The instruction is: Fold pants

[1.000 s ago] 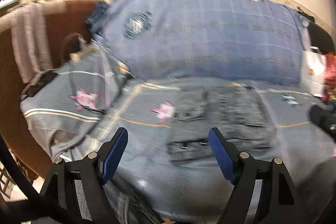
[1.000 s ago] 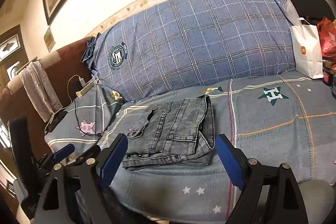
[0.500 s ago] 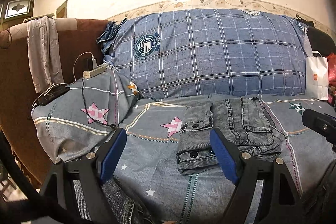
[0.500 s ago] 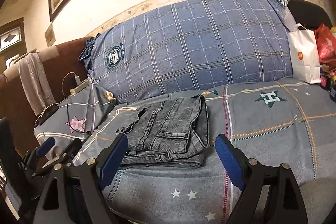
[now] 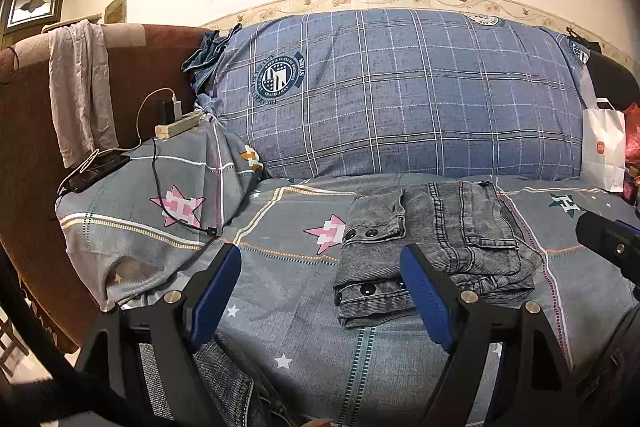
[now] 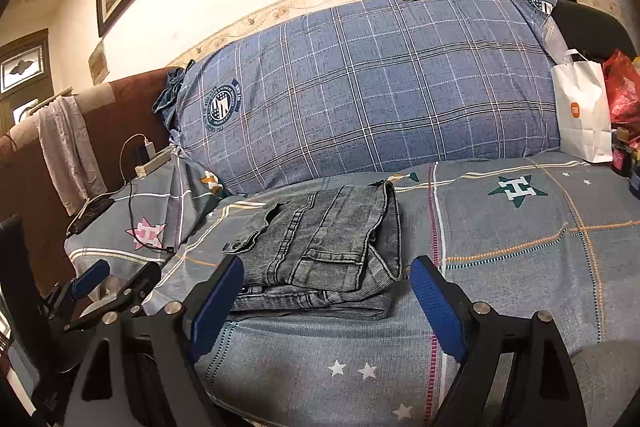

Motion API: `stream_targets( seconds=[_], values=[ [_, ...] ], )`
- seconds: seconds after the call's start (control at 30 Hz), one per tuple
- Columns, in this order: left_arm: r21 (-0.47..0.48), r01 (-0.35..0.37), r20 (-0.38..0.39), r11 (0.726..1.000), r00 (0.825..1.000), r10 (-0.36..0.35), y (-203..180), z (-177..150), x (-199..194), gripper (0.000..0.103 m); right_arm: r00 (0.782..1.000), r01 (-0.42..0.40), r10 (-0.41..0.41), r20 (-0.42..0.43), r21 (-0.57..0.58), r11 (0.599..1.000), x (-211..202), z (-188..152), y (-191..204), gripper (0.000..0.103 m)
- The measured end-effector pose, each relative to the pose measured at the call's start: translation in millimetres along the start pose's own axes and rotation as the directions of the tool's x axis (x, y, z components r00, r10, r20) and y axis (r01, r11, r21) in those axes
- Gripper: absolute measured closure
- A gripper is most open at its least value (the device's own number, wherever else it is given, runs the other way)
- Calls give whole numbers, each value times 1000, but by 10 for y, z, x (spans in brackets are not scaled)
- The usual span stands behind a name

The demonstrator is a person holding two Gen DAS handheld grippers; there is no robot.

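Note:
Grey denim pants [image 5: 432, 247] lie folded into a compact stack on the grey star-patterned sheet [image 5: 280, 267]; they also show in the right wrist view [image 6: 320, 251]. My left gripper [image 5: 320, 295] is open and empty, held back from the stack near the front edge, with its right finger in front of the stack's near left corner. My right gripper [image 6: 326, 303] is open and empty, just short of the stack's near edge. The left gripper also shows at the far left of the right wrist view [image 6: 116, 279].
A large blue plaid pillow [image 5: 400, 95] leans on the wall behind the pants. A power strip with cables [image 5: 176, 125] and a phone [image 5: 96, 169] lie at the left. A white paper bag [image 6: 582, 115] and red bag [image 6: 622, 91] stand at the right.
Both grippers have drawn back and risen a little from the folded pants. The left view has steadied after a blurred swing. The pants have not moved.

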State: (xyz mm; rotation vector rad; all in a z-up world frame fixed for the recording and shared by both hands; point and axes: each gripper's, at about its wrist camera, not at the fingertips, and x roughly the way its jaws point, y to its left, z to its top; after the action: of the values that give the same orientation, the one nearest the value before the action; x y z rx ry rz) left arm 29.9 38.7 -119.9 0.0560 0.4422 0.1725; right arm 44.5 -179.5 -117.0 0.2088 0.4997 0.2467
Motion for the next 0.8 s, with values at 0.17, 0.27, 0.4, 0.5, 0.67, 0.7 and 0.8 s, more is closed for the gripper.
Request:
stream_targets(
  seconds=[0.17, 0.27, 0.4, 0.5, 0.67, 0.7, 0.8],
  values=[
    [15, 3, 8, 1000, 1000, -3, -27, -2, -13, 21, 1000, 1, -1, -2, -6, 1000, -1, -5, 15, 16],
    [16, 6, 11, 1000, 1000, -6, -35, -1, -24, 21, 1000, 3, -3, -5, -8, 1000, 4, -9, 20, 16],
    [13, 7, 7, 1000, 1000, -7, -29, 0, -19, 21, 1000, 10, -10, -5, -10, 1000, 10, -10, 22, 16],
    [11, 10, -1, 1000, 1000, -10, -33, 1, -9, 21, 1000, 11, -11, -5, -9, 1000, 9, -11, 15, 16],
    [20, 16, -16, 1000, 1000, -16, -54, -8, 9, 21, 1000, 7, -7, -5, -9, 1000, 5, -3, 10, 16],
    [20, 18, -17, 1000, 1000, -17, -52, -7, 9, 21, 1000, 7, -7, -7, -7, 1000, 7, -8, 14, 16],
    [22, 23, -18, 1000, 1000, -22, -51, -9, 11, 21, 1000, 7, -7, -5, -5, 1000, -2, -10, 15, 16]
  ],
)
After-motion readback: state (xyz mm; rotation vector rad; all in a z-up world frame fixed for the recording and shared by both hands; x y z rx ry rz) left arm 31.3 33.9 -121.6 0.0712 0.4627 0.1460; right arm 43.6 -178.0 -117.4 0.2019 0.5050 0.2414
